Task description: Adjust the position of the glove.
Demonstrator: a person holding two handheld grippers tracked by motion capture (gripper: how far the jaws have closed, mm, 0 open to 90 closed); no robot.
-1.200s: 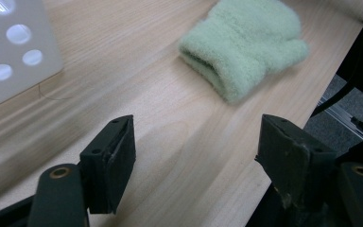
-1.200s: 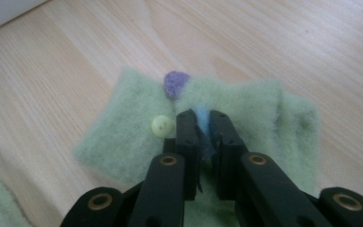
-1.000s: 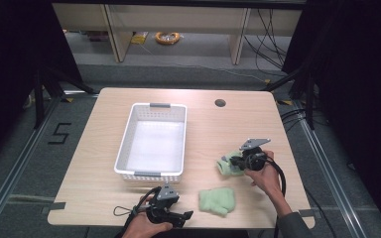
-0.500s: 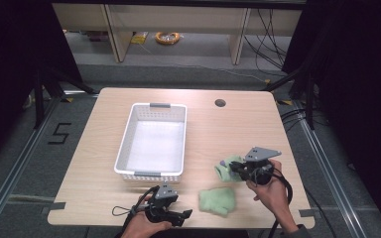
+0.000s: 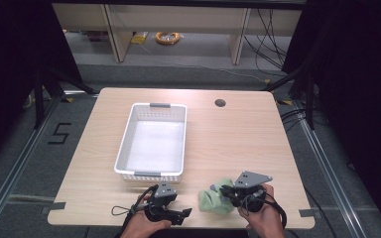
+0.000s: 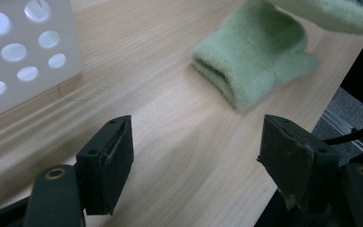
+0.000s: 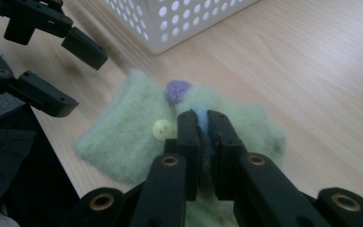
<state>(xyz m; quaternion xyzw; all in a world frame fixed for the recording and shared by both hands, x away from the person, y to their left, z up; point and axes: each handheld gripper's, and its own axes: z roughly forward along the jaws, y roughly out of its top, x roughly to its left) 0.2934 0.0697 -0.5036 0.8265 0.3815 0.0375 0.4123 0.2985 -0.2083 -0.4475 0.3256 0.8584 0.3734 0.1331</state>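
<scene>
The high view is looking forward and down from above the person's side of the counter (image 5: 238, 129), taking in the whole top, the white basket (image 5: 151, 144) and the floor beyond. The left gripper view is riding low, close to the wood, looking along the left claw (image 6: 196, 161) toward the green sock (image 6: 250, 61) by the near edge, with a corner of the basket (image 6: 23, 52) at its left. The right gripper view is sitting just above the same sock (image 7: 132, 132), facing back across the counter toward the basket (image 7: 179, 19) and the left claw (image 7: 61, 66). All three are sharing the near strip with the sock (image 5: 216, 201).
</scene>
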